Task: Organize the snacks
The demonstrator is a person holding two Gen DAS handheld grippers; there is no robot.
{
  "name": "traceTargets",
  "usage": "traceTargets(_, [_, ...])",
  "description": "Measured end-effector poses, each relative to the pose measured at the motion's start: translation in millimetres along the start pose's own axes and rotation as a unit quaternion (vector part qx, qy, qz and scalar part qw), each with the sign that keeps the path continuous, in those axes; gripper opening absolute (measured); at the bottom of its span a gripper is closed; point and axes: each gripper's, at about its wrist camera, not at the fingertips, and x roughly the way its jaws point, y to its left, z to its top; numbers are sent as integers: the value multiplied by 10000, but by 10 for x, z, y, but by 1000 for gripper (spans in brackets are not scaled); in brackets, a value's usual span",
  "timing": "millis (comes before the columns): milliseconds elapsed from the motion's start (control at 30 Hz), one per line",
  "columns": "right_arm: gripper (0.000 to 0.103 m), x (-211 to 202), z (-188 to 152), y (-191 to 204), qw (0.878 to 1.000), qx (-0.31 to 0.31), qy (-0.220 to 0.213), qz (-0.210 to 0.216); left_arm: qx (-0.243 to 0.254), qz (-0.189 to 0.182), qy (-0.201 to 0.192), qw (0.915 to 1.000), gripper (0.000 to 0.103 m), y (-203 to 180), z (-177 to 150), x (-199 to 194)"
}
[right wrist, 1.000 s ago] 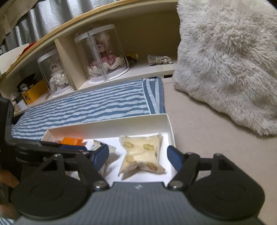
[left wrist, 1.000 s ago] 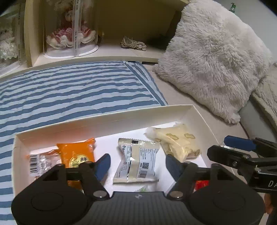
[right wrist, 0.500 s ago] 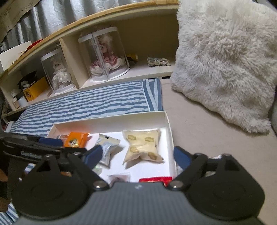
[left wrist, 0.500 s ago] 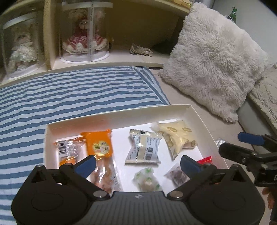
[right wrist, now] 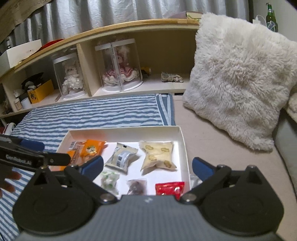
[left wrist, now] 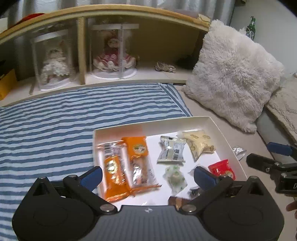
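A white shallow box [left wrist: 154, 124] [right wrist: 182, 140] lies on the bed and holds several snacks: two orange bars [left wrist: 113, 166], a silver packet [left wrist: 171, 151] [right wrist: 121, 157], a cream packet [left wrist: 199, 142] [right wrist: 157, 154], a green-white candy [left wrist: 174, 176] [right wrist: 108, 178], a dark candy [right wrist: 137, 185] and a red packet [left wrist: 221, 168] [right wrist: 169, 187]. My left gripper [left wrist: 148, 175] is open and empty, held above the box's near side. My right gripper [right wrist: 147, 166] is open and empty, above the box's near right corner. A small silvery wrapper [left wrist: 238, 151] lies outside the box on the right.
The striped blue blanket [left wrist: 65, 120] spreads left of and behind the box. A fluffy white pillow [left wrist: 233, 79] [right wrist: 241, 77] leans at the right. A wooden shelf [right wrist: 130, 29] behind holds two dolls in clear cases [left wrist: 113, 55]. A green bottle [right wrist: 271, 16] stands at the far right.
Both grippers have pulled back and up from the box and opened wider. More of the box and its snacks shows now.
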Motion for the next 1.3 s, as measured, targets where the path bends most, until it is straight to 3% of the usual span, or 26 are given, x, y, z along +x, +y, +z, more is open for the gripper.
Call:
traceTargets(100, [102,-139,-20,91,10000,-23,-32,-25,93,235,-93,9996,103,33,-83,-184])
traceTargets(433, [102,-661,-109,375,9995,-190,-238,5,-239,183,-498,9983,103,193,-372,-849])
traceTargets(667, [102,-997,-288,575,9988,-283,-386,43,-55,280,-862,9959,103,135,-619,-1232])
traceTargets(1300, [102,-1572,-879,815,9965,-421,-679,-256,261,731,-1250,9891,103,17,-1297,-1544])
